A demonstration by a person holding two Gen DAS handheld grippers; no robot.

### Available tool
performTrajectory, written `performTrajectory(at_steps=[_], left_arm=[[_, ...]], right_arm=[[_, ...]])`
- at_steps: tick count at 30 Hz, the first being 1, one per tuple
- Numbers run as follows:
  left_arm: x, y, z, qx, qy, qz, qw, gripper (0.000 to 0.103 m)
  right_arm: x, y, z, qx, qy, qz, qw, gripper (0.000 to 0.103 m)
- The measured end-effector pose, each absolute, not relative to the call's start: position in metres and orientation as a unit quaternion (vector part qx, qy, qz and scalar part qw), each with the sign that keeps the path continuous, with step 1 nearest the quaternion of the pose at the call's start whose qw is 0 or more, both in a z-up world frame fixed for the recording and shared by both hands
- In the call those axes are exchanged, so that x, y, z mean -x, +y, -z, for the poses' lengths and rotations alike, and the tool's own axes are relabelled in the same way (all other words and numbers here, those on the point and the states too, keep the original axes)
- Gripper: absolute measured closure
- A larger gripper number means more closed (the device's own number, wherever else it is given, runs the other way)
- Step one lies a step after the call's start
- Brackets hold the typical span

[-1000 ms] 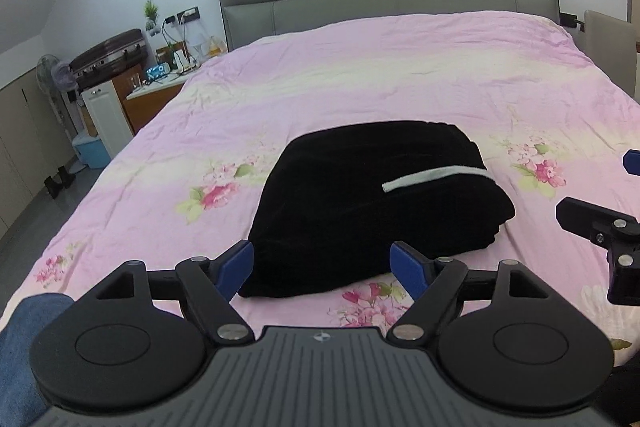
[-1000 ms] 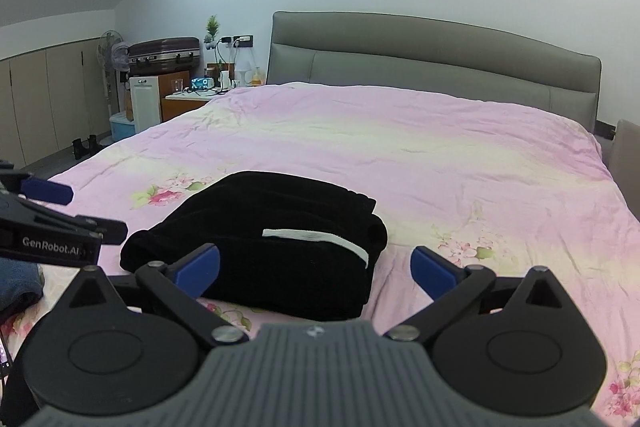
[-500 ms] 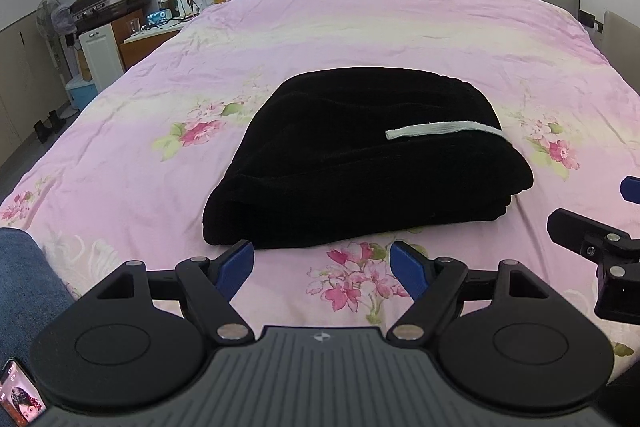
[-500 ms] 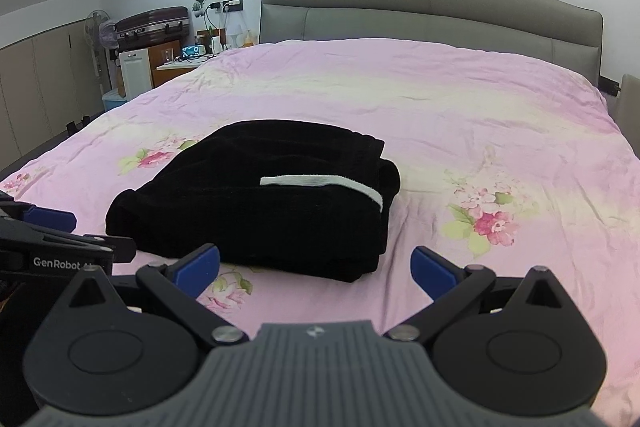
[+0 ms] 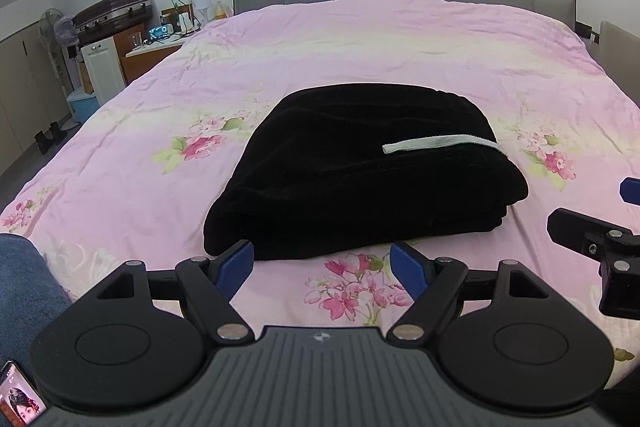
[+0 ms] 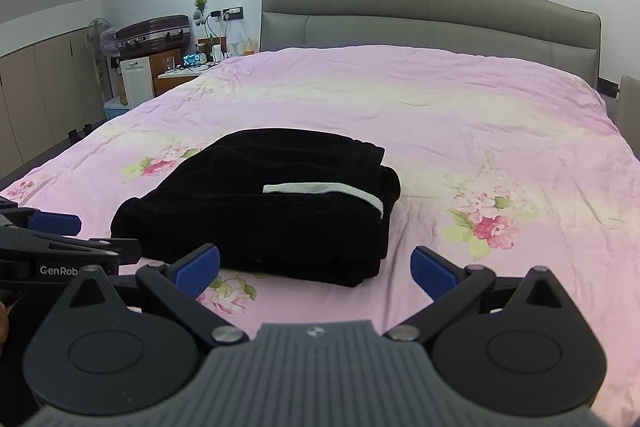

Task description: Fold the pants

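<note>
— What's changed on your end in the last second?

— Both tools have dipped and steadied; a second ago my right camera sat higher, with more of the wall picture in frame; half a second ago it had tilted down; now it sits between the two; the black pants point(image 5: 360, 171) haven't budged, a folded bundle lying on the pink floral bedspread point(image 5: 360, 39) toward the foot of the bed, white drawstring point(image 5: 440, 143) lying across the top.

— Are you holding anything?

— No; the left gripper point(image 5: 322, 265) has its jaws spread wide with nothing between them, hovering just short of the bundle's near edge; the right gripper point(image 6: 316, 265) is spread wider still, also empty, near the bundle's right corner; I can see the left tool point(image 6: 52, 247) at the edge of the right view.

— So where does that leave the fold?

— I'd judge it finished; the layers look stacked and even, neither tool touches the cloth; what's left is probably just backing off, unless the drawstring wants tucking.
</note>
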State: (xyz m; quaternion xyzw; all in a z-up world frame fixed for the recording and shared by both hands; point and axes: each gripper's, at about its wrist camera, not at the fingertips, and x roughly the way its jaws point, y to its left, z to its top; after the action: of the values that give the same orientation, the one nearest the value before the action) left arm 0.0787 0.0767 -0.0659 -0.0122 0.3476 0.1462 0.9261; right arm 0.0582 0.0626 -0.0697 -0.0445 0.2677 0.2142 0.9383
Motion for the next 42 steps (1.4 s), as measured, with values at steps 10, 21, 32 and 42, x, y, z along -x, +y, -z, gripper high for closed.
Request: performTrajectory(at_steps=[10, 21, 32, 42], left_arm=[[-0.0797, 0.078, 0.0674, 0.014, 0.351, -0.144, 0.925, 0.012], [-0.081, 0.0776, 0.0693, 0.014, 0.354, -0.143, 0.924, 0.012], [-0.0819, 0.0778, 0.0696, 0.013, 0.354, -0.143, 0.924, 0.012], [-0.0823, 0.0793, 0.0711, 0.011, 0.355, -0.141, 0.924, 0.012]], right_arm=[[-0.0589, 0.0633, 0.0708, 0.048, 0.268, -0.215, 0.938, 0.005], [-0.0599, 0.0634, 0.0712, 0.049, 0.269, -0.216, 0.937, 0.005], [-0.06, 0.0637, 0.071, 0.05, 0.269, -0.216, 0.937, 0.005], [-0.0602, 0.0622, 0.0711, 0.054, 0.268, -0.219, 0.937, 0.005]])
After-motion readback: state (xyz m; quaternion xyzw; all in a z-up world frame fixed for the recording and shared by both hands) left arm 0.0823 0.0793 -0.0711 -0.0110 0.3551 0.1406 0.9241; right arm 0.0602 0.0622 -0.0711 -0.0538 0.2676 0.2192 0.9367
